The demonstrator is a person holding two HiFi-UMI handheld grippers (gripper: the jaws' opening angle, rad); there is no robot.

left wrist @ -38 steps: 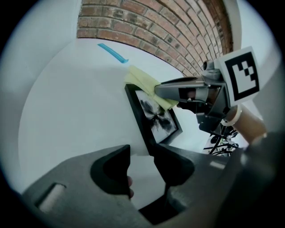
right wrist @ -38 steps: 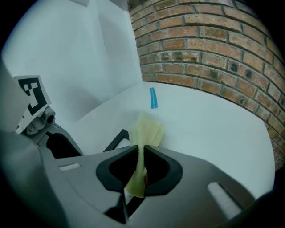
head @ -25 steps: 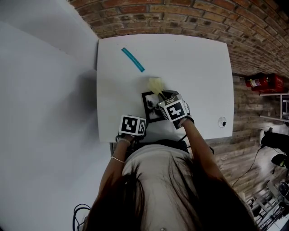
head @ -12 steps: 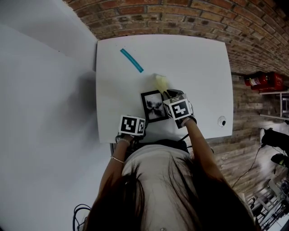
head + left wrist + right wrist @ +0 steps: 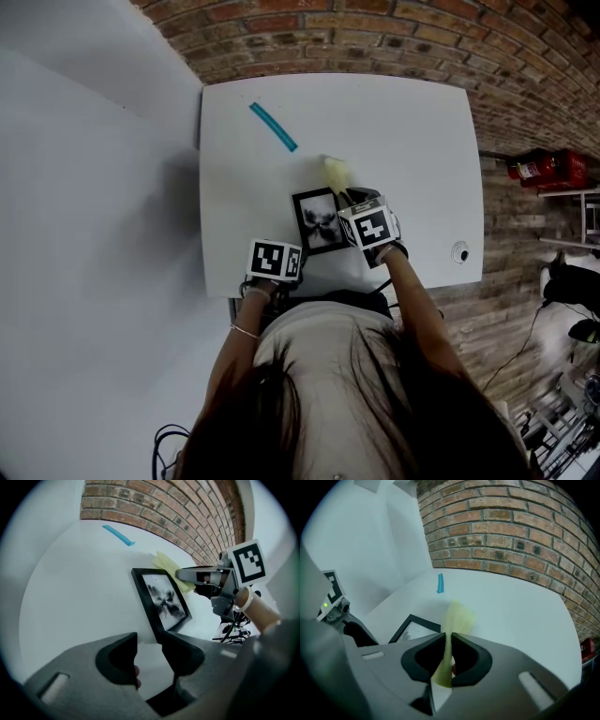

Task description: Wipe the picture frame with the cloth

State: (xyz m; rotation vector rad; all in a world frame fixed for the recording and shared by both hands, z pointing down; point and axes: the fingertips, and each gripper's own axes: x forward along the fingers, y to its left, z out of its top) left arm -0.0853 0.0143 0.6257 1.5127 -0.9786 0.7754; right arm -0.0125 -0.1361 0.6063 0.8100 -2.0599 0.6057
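Note:
The black picture frame [image 5: 319, 220] lies flat on the white table [image 5: 403, 122], near its front edge. It holds a grey butterfly-like print [image 5: 164, 602]. My right gripper [image 5: 349, 197] is just right of the frame's far right corner and is shut on a pale yellow cloth [image 5: 335, 172]. The cloth [image 5: 457, 616] runs up between the jaws and rests on the table past the frame. My left gripper [image 5: 150, 644] sits at the frame's near corner. Its jaws stand apart with bare table between them, and the frame's corner meets the right jaw's tip.
A teal strip [image 5: 273, 126] lies on the table's far left part. A round cable hole [image 5: 460, 253] is near the front right corner. A brick wall [image 5: 511, 522] runs behind the table, and red items [image 5: 548, 171] lie on the floor to the right.
My right gripper, with the cloth, has slid a little to the right off the frame, so the print shows whole. The left gripper has stayed put.

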